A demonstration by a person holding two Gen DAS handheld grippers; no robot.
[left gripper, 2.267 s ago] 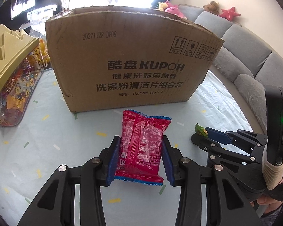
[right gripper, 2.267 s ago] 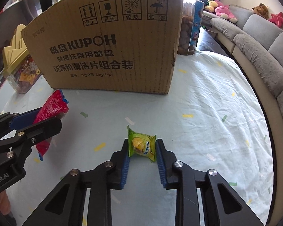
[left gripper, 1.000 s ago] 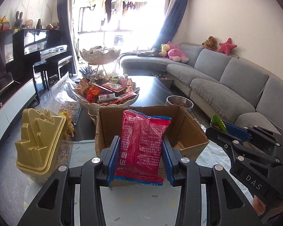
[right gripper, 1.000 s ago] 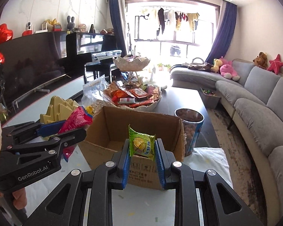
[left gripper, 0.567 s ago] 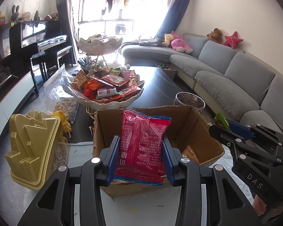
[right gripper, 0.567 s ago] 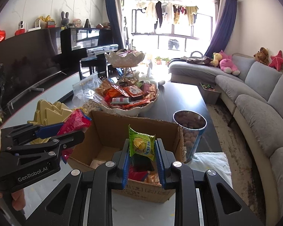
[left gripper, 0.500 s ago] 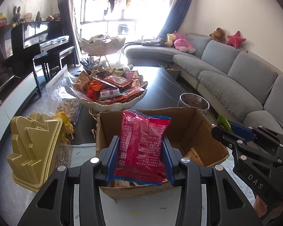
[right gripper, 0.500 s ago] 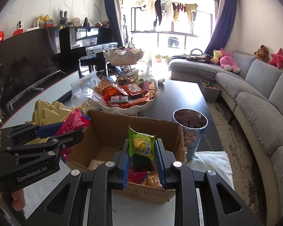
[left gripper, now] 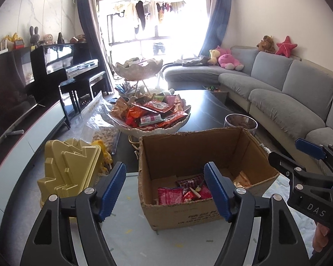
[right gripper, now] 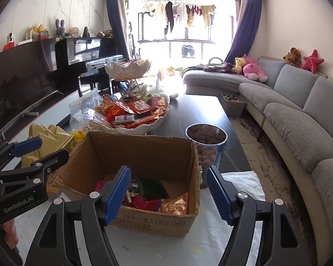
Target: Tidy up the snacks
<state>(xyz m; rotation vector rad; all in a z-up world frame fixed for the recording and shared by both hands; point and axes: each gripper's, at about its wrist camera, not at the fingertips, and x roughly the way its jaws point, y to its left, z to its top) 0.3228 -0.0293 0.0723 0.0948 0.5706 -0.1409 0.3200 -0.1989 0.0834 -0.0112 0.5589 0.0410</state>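
A sunlit living room: grey sofa (left gripper: 288,84) at 2 o'clock, black piano (left gripper: 62,64) at 10, and a white cloth (right gripper: 199,239) over the near end of the table. On the cloth stands the open box (left gripper: 202,212), with snack packets (left gripper: 184,191) lying on its floor.

The left gripper (left gripper: 166,190) hangs above the box's near-left corner, its blue pads (left gripper: 112,188) spread wide with nothing between them. The right gripper (right gripper: 169,195) hangs over the box's near wall, equally wide and empty; it also shows at 3 o'clock in the left view (left gripper: 299,161), apart from the box rim.

A gold lid (left gripper: 68,168) sits close at 9 o'clock of the box, a snack bowl (left gripper: 153,117) at 12, and a nut can (right gripper: 207,141) just beside the far-right corner. Bare cloth lies at 6 o'clock.
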